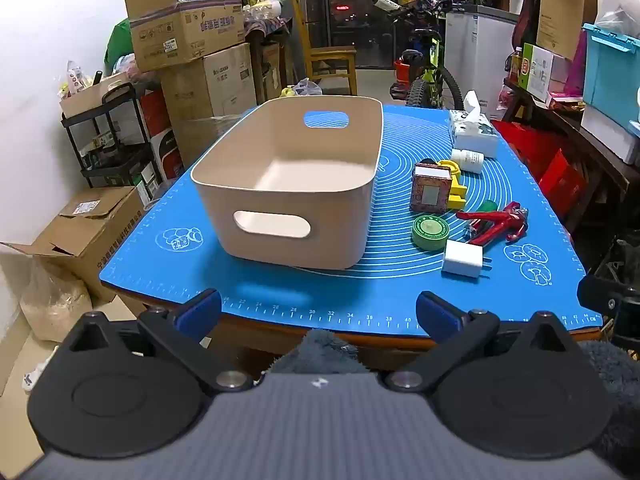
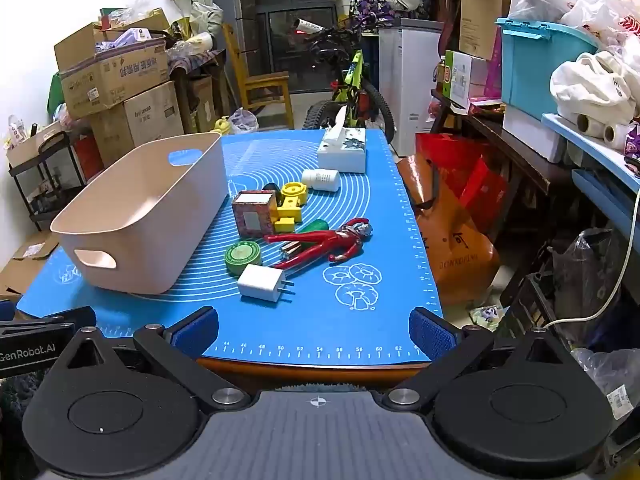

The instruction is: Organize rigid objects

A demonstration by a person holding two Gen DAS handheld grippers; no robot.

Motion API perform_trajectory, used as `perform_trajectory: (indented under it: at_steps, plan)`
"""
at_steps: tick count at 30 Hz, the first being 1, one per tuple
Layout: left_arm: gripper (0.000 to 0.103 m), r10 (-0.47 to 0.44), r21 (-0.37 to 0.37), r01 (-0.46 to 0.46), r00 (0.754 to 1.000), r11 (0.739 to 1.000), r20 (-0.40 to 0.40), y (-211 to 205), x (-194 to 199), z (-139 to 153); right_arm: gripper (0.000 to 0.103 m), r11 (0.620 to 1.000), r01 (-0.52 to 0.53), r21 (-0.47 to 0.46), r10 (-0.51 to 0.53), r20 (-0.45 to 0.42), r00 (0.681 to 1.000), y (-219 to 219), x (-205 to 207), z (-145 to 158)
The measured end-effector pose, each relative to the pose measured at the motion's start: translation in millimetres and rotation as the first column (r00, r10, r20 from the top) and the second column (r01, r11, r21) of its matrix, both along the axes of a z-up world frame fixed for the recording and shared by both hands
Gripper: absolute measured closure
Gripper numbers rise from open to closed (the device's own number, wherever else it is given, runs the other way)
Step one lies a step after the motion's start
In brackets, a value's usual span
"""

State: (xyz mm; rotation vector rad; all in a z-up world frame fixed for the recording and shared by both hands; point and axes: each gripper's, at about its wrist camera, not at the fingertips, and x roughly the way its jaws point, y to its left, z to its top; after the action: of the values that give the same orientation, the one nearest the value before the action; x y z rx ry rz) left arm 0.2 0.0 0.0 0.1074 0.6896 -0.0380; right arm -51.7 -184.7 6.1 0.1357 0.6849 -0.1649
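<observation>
Smooth beige plastic bin (image 1: 288,184) beside glossy red, seemingly rubbery figure (image 2: 320,240).

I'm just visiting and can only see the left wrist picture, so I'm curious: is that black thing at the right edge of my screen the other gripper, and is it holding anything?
Observer: Yes. The right wrist view shows the right gripper open, with nothing between its blue fingers.
Operator: What's on the floor to the right of the table?
Observer: An orange paper bag with dark lettering stands there, beside the table.
Operator: Is there any writing on my own gripper?
Observer: A label on the side of the left gripper reads GenRobot.AI.
</observation>
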Motion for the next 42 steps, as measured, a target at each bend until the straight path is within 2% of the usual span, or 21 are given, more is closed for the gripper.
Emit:
perform_trajectory:
  at_steps: [42]
  plan:
    - [0.001,-0.012,0.016,0.012,1.0,1.0,-0.007,-4.0,1.2,-4.4,0.002,1.0,0.003,0.026,-0.003,0.0,1.0,-2.4,1.0,-1.9]
